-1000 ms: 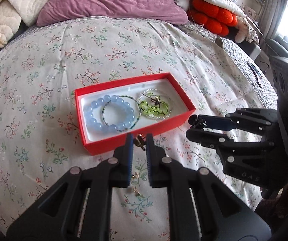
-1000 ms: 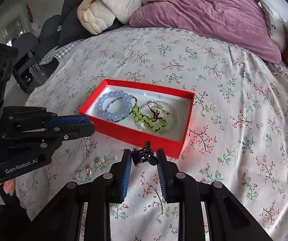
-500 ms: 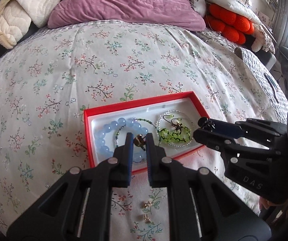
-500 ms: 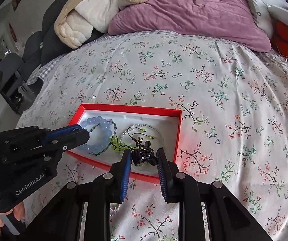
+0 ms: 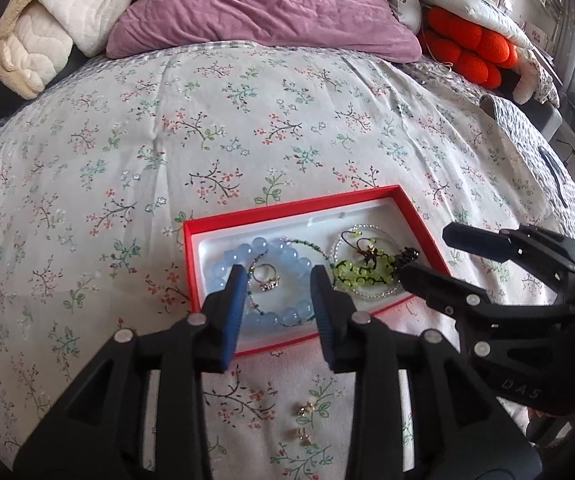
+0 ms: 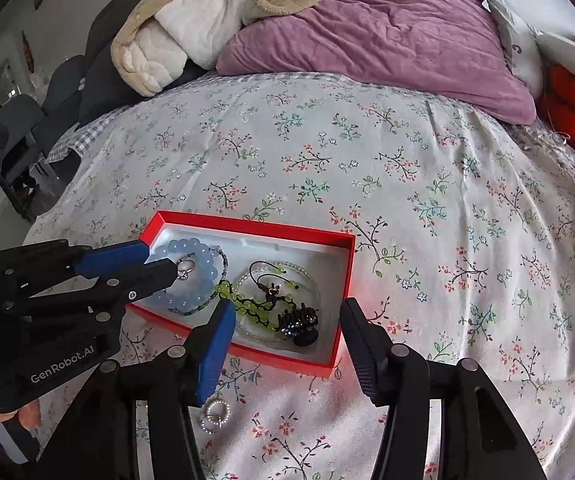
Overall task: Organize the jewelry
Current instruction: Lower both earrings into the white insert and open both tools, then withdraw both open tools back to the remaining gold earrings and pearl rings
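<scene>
Hovering over the red box, the left gripper and right gripper have just been opening, jaws parted and empty. A ring lies inside the blue bead bracelet, a black hair clip on the green one. Small earrings on the floral sheet are hard to make out.

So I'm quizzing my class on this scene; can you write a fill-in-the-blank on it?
1. The ring lies inside the loop of the ____ bracelet.
2. The black clip lies in the ____ box.
3. Both the left gripper and the right gripper stand ____, holding nothing.
4. The pearl hoops lie on the ____, outside the box.

Missing words: blue; red; open; bedspread
</scene>
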{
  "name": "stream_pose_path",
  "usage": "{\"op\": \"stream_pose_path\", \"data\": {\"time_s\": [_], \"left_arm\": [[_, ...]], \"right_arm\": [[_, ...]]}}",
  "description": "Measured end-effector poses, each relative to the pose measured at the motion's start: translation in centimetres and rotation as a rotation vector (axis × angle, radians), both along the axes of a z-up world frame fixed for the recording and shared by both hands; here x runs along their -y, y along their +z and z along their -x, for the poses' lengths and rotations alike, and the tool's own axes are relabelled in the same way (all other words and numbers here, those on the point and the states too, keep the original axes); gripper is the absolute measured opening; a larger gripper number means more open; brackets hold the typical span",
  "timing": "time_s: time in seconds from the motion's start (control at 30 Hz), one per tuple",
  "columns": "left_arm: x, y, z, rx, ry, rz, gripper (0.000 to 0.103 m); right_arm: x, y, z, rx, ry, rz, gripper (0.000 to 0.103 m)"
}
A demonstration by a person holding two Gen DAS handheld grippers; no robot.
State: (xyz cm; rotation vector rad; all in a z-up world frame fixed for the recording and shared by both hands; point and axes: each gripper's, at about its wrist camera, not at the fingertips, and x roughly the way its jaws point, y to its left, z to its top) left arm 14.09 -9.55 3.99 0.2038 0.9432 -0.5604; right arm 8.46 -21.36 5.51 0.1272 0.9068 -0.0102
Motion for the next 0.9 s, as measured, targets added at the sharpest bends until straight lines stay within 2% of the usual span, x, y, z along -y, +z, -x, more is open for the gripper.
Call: {"op": "stream_pose_path", "data": {"time_s": [0.03, 0.2, 0.23, 0.37, 0.43, 0.57, 0.9], "left_arm": [[-0.1, 0.1, 0.1, 0.002, 0.002, 0.001, 0.040], [-0.9, 0.8, 1.0, 0.020, 0.017, -0.022, 0.065], [-1.1, 0.9, 1.3, 0.022, 0.019, -0.031, 0.067], [-1.9, 1.0, 2.6, 0.051, 0.018, -0.076, 0.085], [-2.4, 1.0, 3.3, 0.061, 0.013, -0.094, 0.087], [-3.3, 0.6, 4.5, 0.044, 0.008, -0.108, 0.101], [-5.2, -1.5, 6.6, -0.022, 0.002, -0.142, 0.102]], "right_arm": [[-0.1, 0.3, 0.1, 0.006, 0.003, 0.000, 0.055], [-0.2, 1.3, 1.2, 0.018, 0.001, 0.015, 0.059], [-0.1, 1.4, 1.4, 0.018, -0.002, 0.014, 0.060], [0.3, 1.9, 2.7, 0.015, -0.006, 0.022, 0.070], [0.3, 2.0, 3.4, 0.011, -0.002, 0.040, 0.073], [-0.1, 1.9, 4.6, -0.001, 0.017, 0.062, 0.082], [-1.5, 0.6, 7.0, -0.059, 0.071, 0.105, 0.085]]}}
